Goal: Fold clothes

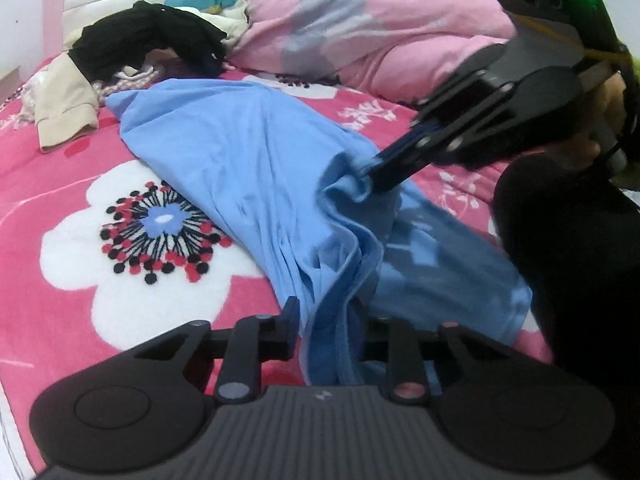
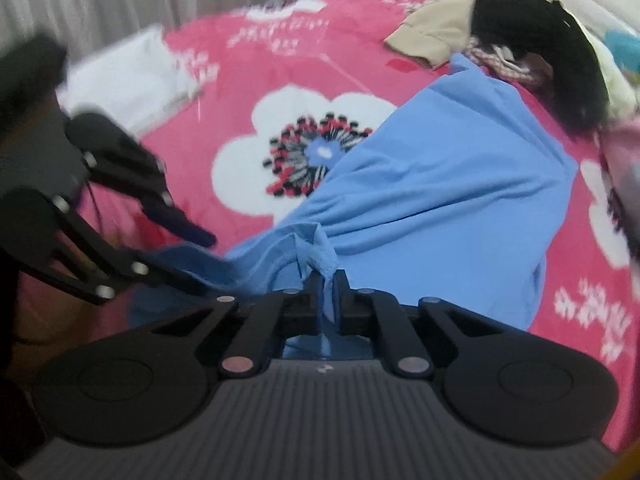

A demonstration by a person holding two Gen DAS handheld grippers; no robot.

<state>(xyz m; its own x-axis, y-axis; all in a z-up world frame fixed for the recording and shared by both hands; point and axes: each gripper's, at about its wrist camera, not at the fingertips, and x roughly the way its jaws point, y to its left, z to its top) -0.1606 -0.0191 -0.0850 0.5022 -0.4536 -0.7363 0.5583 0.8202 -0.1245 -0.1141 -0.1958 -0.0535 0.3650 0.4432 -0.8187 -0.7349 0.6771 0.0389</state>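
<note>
Two tools: left tool [image 1: 326, 320] and right tool [image 2: 327, 280], each clamped on a bunched edge of one light blue garment [image 1: 256, 168].
Landmark: a large white flower print [image 1: 160, 220] with a blue, red and black centre, on the pink bedspread [image 1: 48, 168].
Blue garment: lies on the bed just right of the flower print in the left wrist view, stretching away from the tools toward the headboard, its near end gathered and lifted by both grips.
Left tool grip: cloth runs up between its fingers and fills the gap.
Right tool grip: fingers closed on a small pinch of fabric, seen from both views [image 1: 368, 178].
Other clothes: a heap with a black item [image 1: 152, 40] and a beige item [image 1: 68, 100] sits beyond the flower print, near the headboard; a pink quilt [image 1: 380, 28] lies to the right of the heap.
Progress: I judge this early; the garment is creased and spread unevenly, with no neat fold visible, and the heap looks untouched.
Left to do: flatten, fold this piece, then the rest.
Hard to see: which part of the garment each tool holds; the right wrist view is motion-blurred; a dark sleeve [image 1: 580, 280] blocks the left view's right edge.
</note>
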